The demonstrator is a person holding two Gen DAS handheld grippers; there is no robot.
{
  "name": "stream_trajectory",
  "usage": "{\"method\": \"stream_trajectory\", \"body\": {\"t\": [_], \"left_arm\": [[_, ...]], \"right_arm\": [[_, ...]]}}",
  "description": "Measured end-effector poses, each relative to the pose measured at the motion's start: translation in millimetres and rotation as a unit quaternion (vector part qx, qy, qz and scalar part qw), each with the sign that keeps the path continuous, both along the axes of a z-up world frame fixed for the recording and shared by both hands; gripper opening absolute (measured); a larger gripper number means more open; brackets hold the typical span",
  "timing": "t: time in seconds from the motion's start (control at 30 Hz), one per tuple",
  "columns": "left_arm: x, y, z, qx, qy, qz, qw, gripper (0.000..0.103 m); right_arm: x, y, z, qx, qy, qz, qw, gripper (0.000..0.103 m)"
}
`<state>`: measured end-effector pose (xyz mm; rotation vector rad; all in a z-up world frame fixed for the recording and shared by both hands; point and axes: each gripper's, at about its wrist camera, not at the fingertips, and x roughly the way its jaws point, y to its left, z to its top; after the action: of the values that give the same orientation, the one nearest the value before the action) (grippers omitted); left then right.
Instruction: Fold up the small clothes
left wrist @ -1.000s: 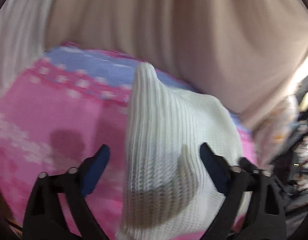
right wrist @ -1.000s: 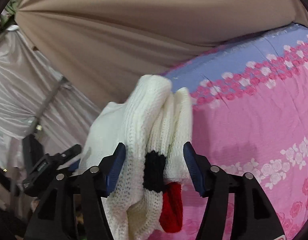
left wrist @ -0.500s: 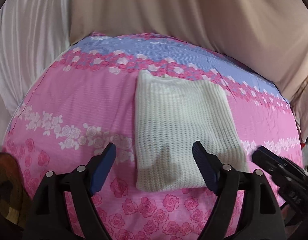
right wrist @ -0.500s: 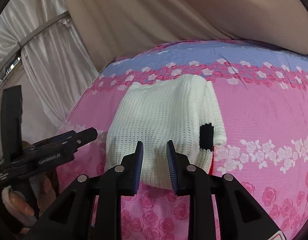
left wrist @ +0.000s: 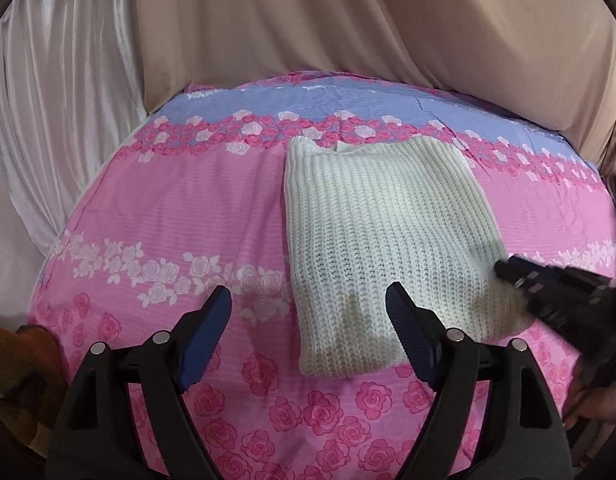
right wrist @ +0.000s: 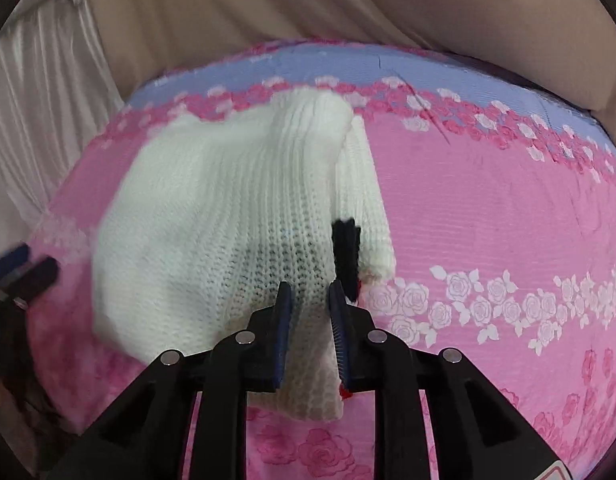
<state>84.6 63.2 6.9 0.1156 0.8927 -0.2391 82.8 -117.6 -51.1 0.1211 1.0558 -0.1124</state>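
Note:
A white knit sweater (left wrist: 379,232) lies folded in a rectangle on the pink rose-print sheet (left wrist: 188,208). My left gripper (left wrist: 308,292) hovers open over its near left corner, holding nothing. My right gripper (right wrist: 309,286) is down at the sweater (right wrist: 228,220), over its near right corner. Its jaws stand only a narrow gap apart. Fabric shows in that gap, but I see no pinch. A black patch (right wrist: 345,248) and a bit of red (right wrist: 343,393) peek out at the sweater's right edge. The left wrist view shows the right gripper (left wrist: 507,274) touching the sweater's right side.
Beige drapery (left wrist: 347,20) and a white curtain (left wrist: 48,120) hang behind the bed. A blue band of the sheet (right wrist: 347,64) runs along the far edge. A brown object (left wrist: 12,344) sits at the lower left. A hand (left wrist: 587,408) holds the right gripper.
The sweater hung bunched between both grippers a second ago and now lies flat on the sheet. The right jaws narrowed and came down over its near right corner. The left gripper sank lower.

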Motion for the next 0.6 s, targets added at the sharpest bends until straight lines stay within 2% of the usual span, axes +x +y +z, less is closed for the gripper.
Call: {"method": "stream_trajectory", "body": {"t": [0.07,0.17,0.2,0.23,0.27,0.33,0.37,0.4,0.6], "left_arm": [[-2.7,-4.2,1.4,0.010,-0.013,0.001,0.9999,0.077],[-9.3,-6.4,8.1,0.023,-0.039,0.010,0.9989,0.083],[-12.2,-6.2,10.2,0.029,-0.051,0.019,0.9981,0.083],[-14.4,-6.4,11.5,0.036,-0.059,0.028,0.9972,0.083],[-16.1,-6.5,12.5,0.039,-0.064,0.035,0.9966,0.083],[-19.5,-7.2,15.0,0.039,-0.070,0.040,0.9960,0.084],[-21.3,-7.6,16.8,0.037,-0.072,0.043,0.9958,0.085],[-23.4,-7.9,19.3,0.037,-0.074,0.048,0.9954,0.089],[-42.0,-10.6,35.1,0.016,-0.108,0.048,0.9929,0.097]], "right_arm": [[-3.8,-7.7,-4.6,0.019,-0.003,-0.016,1.000,0.025],[-29.9,-10.3,30.8,0.036,-0.045,-0.041,0.997,0.027],[-39.3,-8.9,41.8,0.040,-0.058,-0.044,0.997,0.033],[-50.5,-6.5,50.8,0.043,-0.072,-0.048,0.995,0.044],[-62.4,-3.3,57.8,0.043,-0.087,-0.055,0.994,0.049],[-78.5,2.7,65.4,0.037,-0.103,-0.069,0.992,0.067],[-87.0,7.5,66.3,0.032,-0.107,-0.077,0.991,0.070],[-92.4,12.0,66.7,0.027,-0.109,-0.082,0.990,0.072],[-107.3,17.5,67.2,0.010,-0.112,-0.077,0.991,0.072]]}}
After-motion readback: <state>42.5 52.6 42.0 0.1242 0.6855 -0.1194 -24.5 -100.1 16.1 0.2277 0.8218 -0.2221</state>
